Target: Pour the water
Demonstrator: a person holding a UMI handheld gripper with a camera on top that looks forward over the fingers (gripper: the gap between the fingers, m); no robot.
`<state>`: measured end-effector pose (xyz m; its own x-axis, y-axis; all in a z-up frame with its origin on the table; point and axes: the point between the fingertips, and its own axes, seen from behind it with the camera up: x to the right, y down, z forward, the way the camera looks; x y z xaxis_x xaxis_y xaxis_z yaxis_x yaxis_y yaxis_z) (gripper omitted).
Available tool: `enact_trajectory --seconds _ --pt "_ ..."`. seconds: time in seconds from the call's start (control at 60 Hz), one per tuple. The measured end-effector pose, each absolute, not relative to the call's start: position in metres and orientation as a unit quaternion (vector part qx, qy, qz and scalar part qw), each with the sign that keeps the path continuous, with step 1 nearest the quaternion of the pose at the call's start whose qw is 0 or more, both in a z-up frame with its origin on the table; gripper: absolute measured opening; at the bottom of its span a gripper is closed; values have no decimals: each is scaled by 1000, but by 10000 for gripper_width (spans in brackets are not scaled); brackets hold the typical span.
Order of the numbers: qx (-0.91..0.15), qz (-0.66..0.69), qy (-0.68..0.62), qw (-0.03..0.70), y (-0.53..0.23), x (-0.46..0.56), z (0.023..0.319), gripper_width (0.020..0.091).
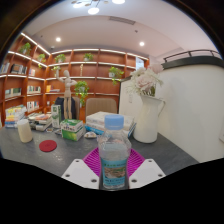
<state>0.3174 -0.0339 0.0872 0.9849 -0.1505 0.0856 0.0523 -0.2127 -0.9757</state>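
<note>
gripper view: gripper fingers clamp the capped bottle upright above the table; remove the cap and find a vessel before tilting slowly.

**Water bottle upright between the fingers**

Clear plastic water bottle, upright on the dark grey table. Pale blue screw cap in place on top. A blue band, apparently a label, wraps the lower body; print not legible. Body looks transparent; water level cannot be read. The bottle stands near, centred between the two gripper fingers, in front of the magenta pads. Whether the fingers press on its sides cannot be made out. No tilt visible; base hidden low between the fingers.
</note>
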Motion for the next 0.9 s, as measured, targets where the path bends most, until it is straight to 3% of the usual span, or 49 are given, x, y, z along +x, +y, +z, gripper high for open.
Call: enact_trajectory --seconds 0.4,0.617,0.9 --pt "-731 -288 -248 566 16 171 125 289" --pt "-605 -451 -415 509 66 84 155 287" --pt "-433 -569 -560 419 100 13 163 287"
